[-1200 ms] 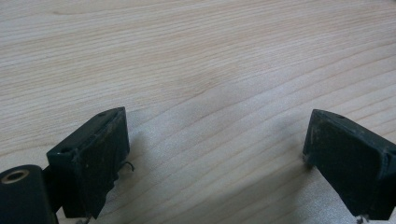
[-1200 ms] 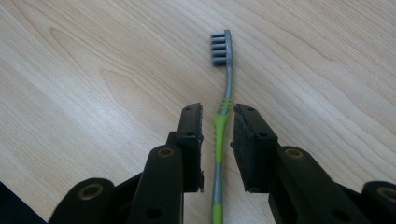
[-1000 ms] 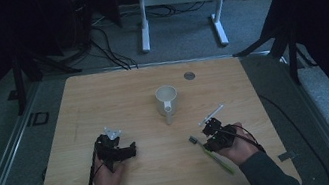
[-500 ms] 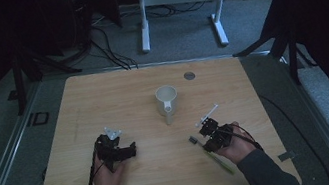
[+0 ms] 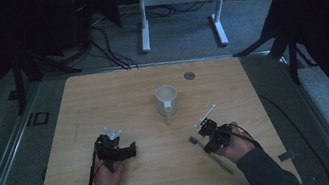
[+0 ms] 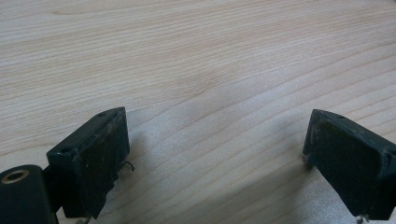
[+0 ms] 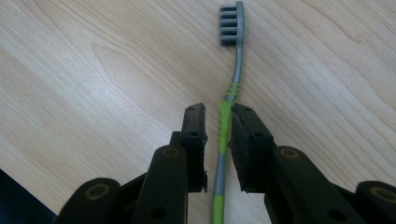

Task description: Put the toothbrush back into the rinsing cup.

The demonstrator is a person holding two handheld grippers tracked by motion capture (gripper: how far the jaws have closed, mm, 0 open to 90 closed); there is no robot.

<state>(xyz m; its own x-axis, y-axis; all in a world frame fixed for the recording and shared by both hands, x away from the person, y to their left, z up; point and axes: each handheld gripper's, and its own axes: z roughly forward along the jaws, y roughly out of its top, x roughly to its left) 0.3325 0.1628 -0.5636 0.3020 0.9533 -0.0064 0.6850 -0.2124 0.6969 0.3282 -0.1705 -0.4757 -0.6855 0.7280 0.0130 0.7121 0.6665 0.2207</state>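
Straddling the green-and-grey toothbrush (image 7: pixel 225 122), the right gripper (image 7: pixel 218 116) has its jaws narrowly parted on either side of the handle, near the wooden table's (image 5: pixel 117 95) front edge. Left gripper (image 6: pixel 215 154): jaws wide apart above bare wood. A white mug (image 5: pixel 166 99) stands mid-table.

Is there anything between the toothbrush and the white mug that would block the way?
Nothing visible does. Bare table lies between the toothbrush, which sits between the right gripper's jaws, and the mug.
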